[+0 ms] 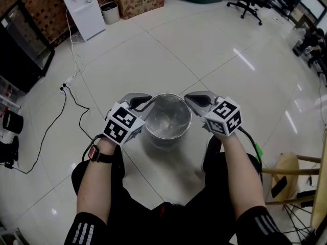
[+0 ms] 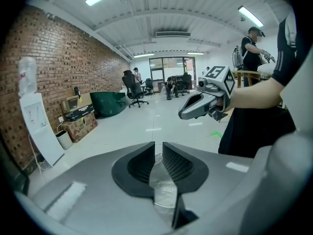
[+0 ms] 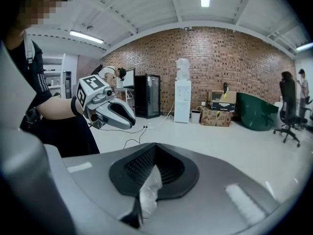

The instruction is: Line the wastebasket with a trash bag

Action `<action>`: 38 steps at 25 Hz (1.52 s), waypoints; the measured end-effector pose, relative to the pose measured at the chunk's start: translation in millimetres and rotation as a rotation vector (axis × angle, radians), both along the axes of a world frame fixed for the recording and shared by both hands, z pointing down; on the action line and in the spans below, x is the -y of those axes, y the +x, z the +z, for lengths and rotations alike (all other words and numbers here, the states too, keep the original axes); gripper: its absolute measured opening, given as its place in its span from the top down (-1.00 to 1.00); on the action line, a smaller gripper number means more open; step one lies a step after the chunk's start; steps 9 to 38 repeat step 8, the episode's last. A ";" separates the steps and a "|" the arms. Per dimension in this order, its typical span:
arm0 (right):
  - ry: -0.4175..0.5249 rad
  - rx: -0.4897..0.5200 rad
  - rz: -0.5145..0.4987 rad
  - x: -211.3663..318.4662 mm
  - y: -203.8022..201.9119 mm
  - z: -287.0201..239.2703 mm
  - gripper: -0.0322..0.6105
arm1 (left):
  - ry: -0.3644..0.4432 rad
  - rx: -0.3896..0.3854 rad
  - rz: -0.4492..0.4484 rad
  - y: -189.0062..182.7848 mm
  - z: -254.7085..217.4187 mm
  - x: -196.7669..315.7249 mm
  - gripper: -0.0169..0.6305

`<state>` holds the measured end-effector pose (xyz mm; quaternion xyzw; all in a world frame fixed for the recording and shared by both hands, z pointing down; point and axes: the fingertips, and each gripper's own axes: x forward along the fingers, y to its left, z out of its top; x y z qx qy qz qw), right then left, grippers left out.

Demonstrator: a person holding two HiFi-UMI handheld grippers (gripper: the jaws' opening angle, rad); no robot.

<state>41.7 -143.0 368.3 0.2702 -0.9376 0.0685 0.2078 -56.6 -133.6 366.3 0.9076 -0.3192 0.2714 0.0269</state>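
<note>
The round metal wastebasket (image 1: 166, 121) stands on the floor in front of me, with a clear trash bag (image 1: 169, 100) lying over its rim. My left gripper (image 1: 146, 101) is at the rim's left side. Its jaws stand a narrow gap apart, and the clear bag film (image 2: 164, 185) hangs between the left gripper's (image 2: 158, 146) pads. My right gripper (image 1: 189, 99) is at the rim's right side, shut on a fold of bag film (image 3: 146, 192) that is pinched in its (image 3: 154, 148) jaws. Each gripper shows in the other's view: the right gripper (image 2: 191, 109) and the left gripper (image 3: 126, 120).
A white water dispenser (image 1: 82, 6), a small bin (image 1: 110, 11) and a cardboard box (image 1: 138, 1) stand by the brick wall. A black cable (image 1: 66, 101) trails over the tiles at left. A wooden stool (image 1: 291, 172) is at my right. A person (image 2: 252, 48) stands behind.
</note>
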 end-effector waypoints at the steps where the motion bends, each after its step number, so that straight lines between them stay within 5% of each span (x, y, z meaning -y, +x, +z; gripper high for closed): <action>1: -0.001 -0.002 -0.001 -1.1 0.3 0.6 0.88 | -0.002 0.004 -0.003 -0.5 2.1 -0.7 0.82; 38: -0.010 -0.027 -0.013 -7.3 4.2 9.0 0.88 | 0.017 0.036 0.026 2.6 4.8 -11.7 0.82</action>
